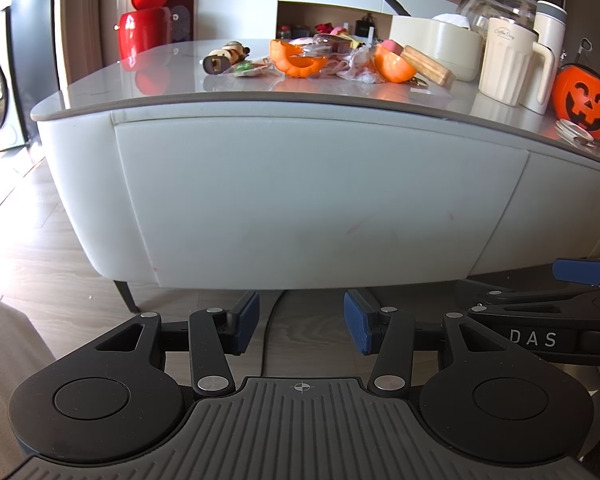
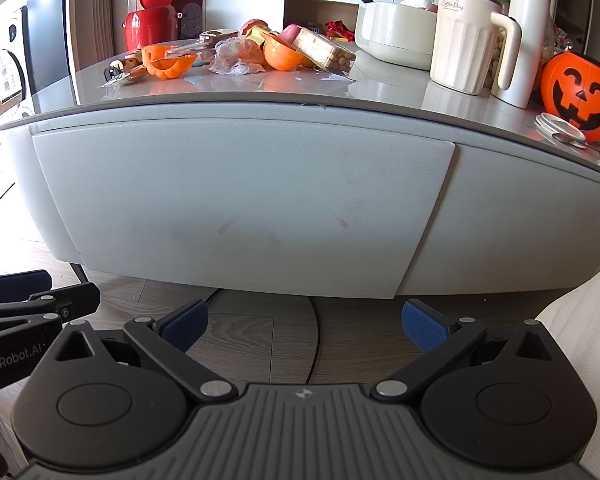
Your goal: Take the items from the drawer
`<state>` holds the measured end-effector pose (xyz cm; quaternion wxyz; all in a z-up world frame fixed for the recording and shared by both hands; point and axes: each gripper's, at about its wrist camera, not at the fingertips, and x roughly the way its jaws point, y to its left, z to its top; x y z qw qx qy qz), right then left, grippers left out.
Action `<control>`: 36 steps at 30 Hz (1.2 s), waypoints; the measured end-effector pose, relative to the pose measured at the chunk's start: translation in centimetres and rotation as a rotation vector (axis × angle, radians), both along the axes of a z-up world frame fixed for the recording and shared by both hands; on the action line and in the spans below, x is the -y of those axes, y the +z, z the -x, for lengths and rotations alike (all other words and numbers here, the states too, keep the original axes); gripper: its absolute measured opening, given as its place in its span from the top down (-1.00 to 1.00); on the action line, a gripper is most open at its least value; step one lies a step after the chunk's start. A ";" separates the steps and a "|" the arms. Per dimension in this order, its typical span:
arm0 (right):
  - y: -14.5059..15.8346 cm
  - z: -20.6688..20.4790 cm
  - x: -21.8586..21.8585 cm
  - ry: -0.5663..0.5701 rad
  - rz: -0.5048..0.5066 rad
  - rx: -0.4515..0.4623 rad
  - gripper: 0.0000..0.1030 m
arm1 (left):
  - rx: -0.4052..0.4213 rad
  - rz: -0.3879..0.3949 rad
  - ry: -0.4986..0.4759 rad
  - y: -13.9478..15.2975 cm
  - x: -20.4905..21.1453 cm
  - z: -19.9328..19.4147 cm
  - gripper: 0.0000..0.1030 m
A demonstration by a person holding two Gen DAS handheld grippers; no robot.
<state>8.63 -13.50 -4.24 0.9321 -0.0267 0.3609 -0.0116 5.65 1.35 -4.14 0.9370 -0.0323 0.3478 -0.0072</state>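
A pale grey drawer front (image 1: 312,200) fills the side of a low table, closed flush; it shows again in the right wrist view (image 2: 240,200). My left gripper (image 1: 300,324) hangs open just below and in front of it, above the wooden floor, nothing between its blue pads. My right gripper (image 2: 304,326) stands open wider, also low before the drawer front and holding nothing. Each gripper shows in the other's view: the right one at the right edge (image 1: 572,280), the left one at the left edge (image 2: 20,292). The drawer's inside is hidden.
On the table top (image 1: 172,80) lie orange pumpkin halves (image 1: 298,60), wrappers and small toys. A cream jug (image 1: 512,68), a white bowl (image 1: 436,46), a glass jar (image 1: 496,0) and a pumpkin bucket (image 1: 584,100) stand at the right. A red pot (image 1: 142,36) is far left. A dark cable (image 2: 316,340) runs across the floor.
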 end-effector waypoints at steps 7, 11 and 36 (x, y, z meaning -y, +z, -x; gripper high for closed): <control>0.0 0.0 0.0 0.000 0.000 -0.001 -1.00 | -0.004 -0.004 -0.001 -0.2 -0.1 -0.1 0.00; 0.0 0.0 0.0 -0.001 0.000 -0.002 -1.00 | -0.009 -0.010 -0.006 -0.3 -0.1 -0.2 0.00; 3.1 0.0 2.8 -0.052 -0.201 0.023 -1.00 | 0.010 0.174 0.011 4.1 -2.4 -2.6 0.70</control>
